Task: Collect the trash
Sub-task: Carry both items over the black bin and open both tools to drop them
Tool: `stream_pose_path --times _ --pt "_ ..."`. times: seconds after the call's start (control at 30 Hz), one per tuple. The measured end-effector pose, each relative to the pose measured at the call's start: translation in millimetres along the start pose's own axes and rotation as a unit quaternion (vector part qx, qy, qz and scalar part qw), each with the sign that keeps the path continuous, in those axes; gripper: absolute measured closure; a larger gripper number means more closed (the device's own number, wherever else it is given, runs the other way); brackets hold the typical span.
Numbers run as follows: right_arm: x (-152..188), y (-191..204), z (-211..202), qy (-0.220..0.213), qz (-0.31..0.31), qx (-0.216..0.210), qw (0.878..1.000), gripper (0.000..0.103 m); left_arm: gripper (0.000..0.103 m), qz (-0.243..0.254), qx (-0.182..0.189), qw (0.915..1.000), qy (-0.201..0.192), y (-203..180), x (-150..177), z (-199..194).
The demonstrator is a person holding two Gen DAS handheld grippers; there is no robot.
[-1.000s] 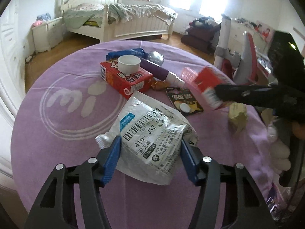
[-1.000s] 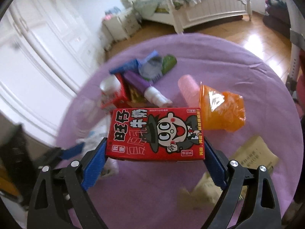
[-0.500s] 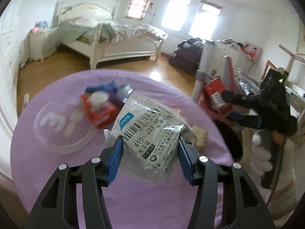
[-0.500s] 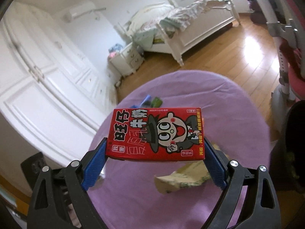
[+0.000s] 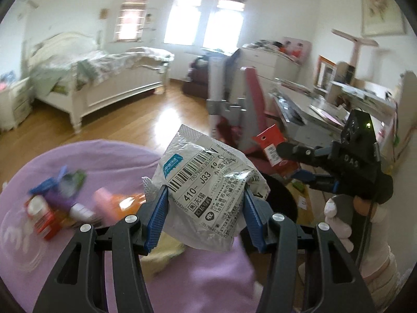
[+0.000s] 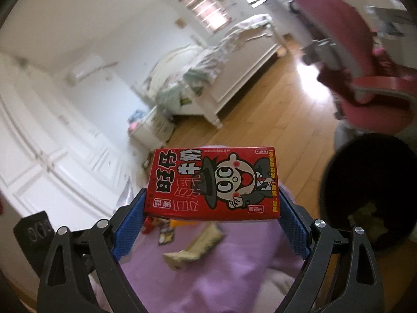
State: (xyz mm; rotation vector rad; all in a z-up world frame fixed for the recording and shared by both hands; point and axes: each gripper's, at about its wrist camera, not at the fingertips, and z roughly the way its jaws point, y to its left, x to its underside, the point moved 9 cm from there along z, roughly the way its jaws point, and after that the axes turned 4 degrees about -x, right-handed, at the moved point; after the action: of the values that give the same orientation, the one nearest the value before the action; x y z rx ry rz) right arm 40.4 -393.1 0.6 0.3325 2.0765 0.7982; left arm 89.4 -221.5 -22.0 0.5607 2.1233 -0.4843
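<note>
- Carrying step: left gripper [image 5: 204, 215] clamped on crumpled shipping bag [image 5: 206, 195], lifted off purple table [image 5: 78, 156].
- Right gripper [image 6: 212, 210] gripped red milk carton [image 6: 213, 182]; black bin [image 6: 370, 187] at three o'clock.
- Called next for swinging over bin, then releasing.

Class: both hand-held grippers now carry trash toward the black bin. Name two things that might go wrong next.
1. The left hand-held gripper pinches only the crumpled silver wrapper's lower part; it may slip out.
2. The black bin sits off to the side of the red milk carton in the right hand-held gripper; an early release may miss it.
</note>
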Motion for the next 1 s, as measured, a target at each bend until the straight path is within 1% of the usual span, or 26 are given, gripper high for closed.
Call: stream_pose_path --times 0.17,0.3,0.5,0.7,1.0 --pt "-8 -48 -32 -0.032 0.028 0.03 0.999 0.012 0.049 0.027 0.035 0.999 0.006 -46 -13 30" --pt "-15 -82 -50 -0.048 0.05 0.048 0.996 0.012 0.049 0.043 0.063 0.997 0.016 -78 -18 57" --pt "-16 -121 -60 -0.064 0.079 0.071 0.992 0.012 0.049 0.066 0.085 0.9935 0.036 -115 -15 91" --pt "-11 -160 -66 -0.071 0.109 0.091 0.987 0.012 0.049 0.079 0.098 0.9904 0.056 -137 -8 121" --pt "-11 -202 -73 -0.078 0.143 0.108 0.981 0.012 0.049 0.086 0.109 0.9862 0.09 -151 8 159"
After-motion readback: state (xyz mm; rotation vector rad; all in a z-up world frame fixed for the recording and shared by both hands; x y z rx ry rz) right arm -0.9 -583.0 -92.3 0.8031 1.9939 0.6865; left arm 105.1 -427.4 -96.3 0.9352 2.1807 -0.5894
